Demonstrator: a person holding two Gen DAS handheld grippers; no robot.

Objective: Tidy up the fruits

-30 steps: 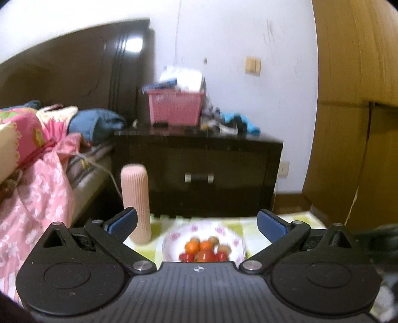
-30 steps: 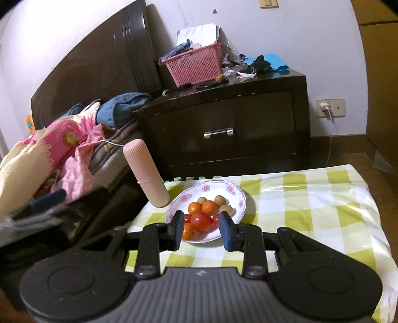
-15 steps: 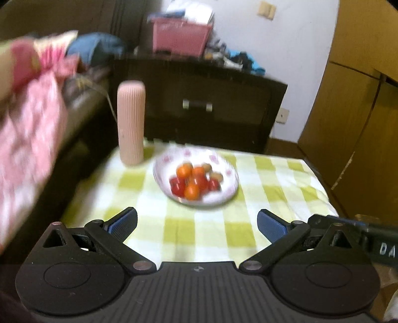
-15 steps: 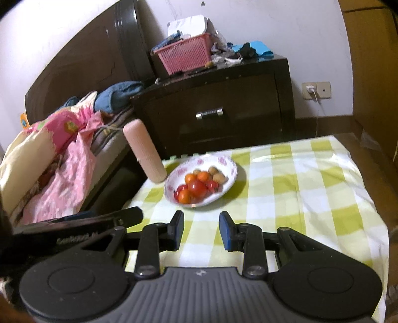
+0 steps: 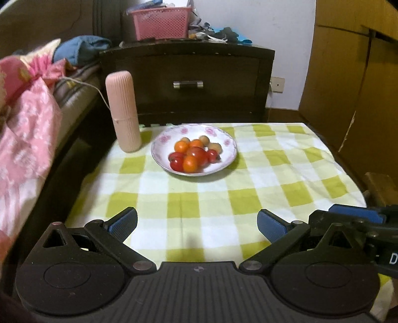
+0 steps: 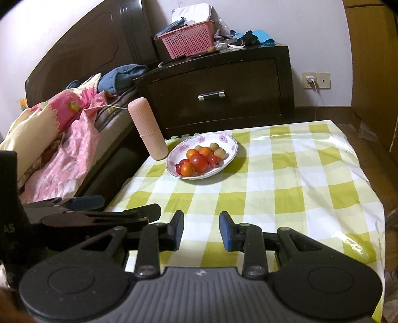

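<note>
A white plate with a pink flower rim (image 5: 227,149) (image 6: 232,145) sits at the far left of the green-checked table. It holds several small fruits: red tomatoes (image 5: 197,154) (image 6: 199,162), orange ones (image 5: 190,164) (image 6: 187,169) and brown round ones (image 5: 215,146) (image 6: 221,153). My left gripper (image 5: 197,223) is wide open and empty above the table's near edge. My right gripper (image 6: 201,229) is open a narrow gap, empty, above the near edge; it also shows in the left wrist view (image 5: 355,218).
A tall pink ribbed case (image 5: 123,111) (image 6: 149,129) stands upright just left of the plate. A bed with pink bedding (image 6: 62,139) lies to the left. A dark nightstand (image 6: 223,89) with a pink basket (image 5: 160,22) stands behind the table. Wooden panels (image 5: 360,82) are on the right.
The left wrist view has tilted down and pulled back, so the table and plate now show fully. The right gripper has also backed away from the plate. Both jaws keep the same opening.
</note>
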